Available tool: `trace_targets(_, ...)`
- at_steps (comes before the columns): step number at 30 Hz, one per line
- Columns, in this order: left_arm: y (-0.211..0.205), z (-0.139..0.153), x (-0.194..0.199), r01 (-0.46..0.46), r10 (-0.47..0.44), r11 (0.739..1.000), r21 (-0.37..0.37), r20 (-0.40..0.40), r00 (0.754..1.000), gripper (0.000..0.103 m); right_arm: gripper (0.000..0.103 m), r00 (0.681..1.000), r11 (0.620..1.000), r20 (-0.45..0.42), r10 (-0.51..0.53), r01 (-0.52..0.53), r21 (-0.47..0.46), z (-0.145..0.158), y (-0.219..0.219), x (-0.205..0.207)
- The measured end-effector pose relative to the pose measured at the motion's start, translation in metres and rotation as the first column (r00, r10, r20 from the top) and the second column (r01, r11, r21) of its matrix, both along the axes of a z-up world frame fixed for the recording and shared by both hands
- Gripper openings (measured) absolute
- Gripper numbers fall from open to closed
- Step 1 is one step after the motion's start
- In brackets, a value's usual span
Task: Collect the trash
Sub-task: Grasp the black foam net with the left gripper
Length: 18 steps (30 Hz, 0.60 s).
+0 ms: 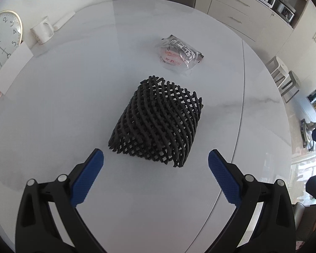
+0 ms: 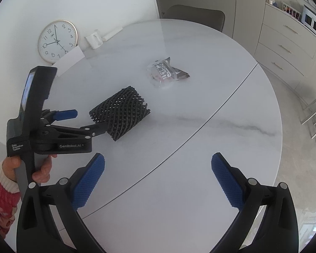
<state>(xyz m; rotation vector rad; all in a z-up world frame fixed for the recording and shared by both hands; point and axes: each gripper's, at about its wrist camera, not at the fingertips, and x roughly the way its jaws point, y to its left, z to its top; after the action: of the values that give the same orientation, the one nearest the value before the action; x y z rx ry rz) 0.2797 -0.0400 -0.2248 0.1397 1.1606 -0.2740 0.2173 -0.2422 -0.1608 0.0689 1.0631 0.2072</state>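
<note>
The black foam net (image 1: 157, 121), a soft mesh sleeve, lies on its side in the middle of the left wrist view, on the white round table (image 1: 73, 105), and the crumpled clear wrapper (image 1: 179, 55) lies a little above it and to the right, apart from it. The left gripper (image 1: 155, 161) is at the bottom of this frame with its blue pads (image 1: 88, 178) spread wide, holding nothing, and the near edge of the net is just in front of the gap between them. I think the risk here is that the net is light and springy: if the fingers close only on the loose edge, the mesh may squeeze flat and slip out, or the pads may push it away over the smooth table. A mug (image 1: 42, 30) and a clock (image 1: 2, 42) stand in the upper left, well away. In the right wrist view, the right gripper (image 2: 158, 166) is at the bottom, also wide open and empty, over a bare part of the table. The left gripper (image 2: 90, 120) appears at the middle left, and one finger seems to touch the net (image 2: 121, 112); I cannot tell this for sure. The wrapper (image 2: 165, 72) is above the centre, so the right gripper has far to reach, and its thin film could slide when the fingers press it.
</note>
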Motion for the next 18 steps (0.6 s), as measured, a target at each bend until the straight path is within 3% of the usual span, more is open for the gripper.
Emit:
trace_targets(7, -0.024, -0.027, 0.026, 0.067, -0.066, 0.997, 0.043, -0.023, 0.998, 0.095, 0.101, 0.999, 0.999, -0.033, -0.040, 0.040, -0.025, -0.009, -0.006, 0.002)
trace_targets(13, -0.032, -0.035, 0.035, 0.064, -0.063, 0.996, 0.057, -0.016, 0.998, 0.092, 0.101, 0.997, 0.998, -0.052, -0.058, 0.056, -0.030, -0.015, -0.009, 0.000)
trace_targets(15, -0.035, -0.038, 0.037, 0.060, -0.059, 0.995, 0.082, -0.012, 0.998, 0.067, 0.101, 0.997, 0.998, -0.054, -0.056, 0.054, -0.031, -0.016, -0.010, 0.001)
trace_targets(16, -0.034, -0.041, 0.038, 0.057, -0.055, 0.993, 0.099, -0.020, 0.998, 0.060, 0.101, 0.997, 0.998, -0.054, -0.056, 0.054, -0.031, -0.016, -0.011, 0.001)
trace_targets(18, -0.032, -0.045, 0.041, 0.046, -0.042, 0.994, 0.103, -0.038, 0.998, 0.031, 0.101, 0.997, 0.998, -0.052, -0.054, 0.053, -0.031, -0.016, -0.011, 0.000)
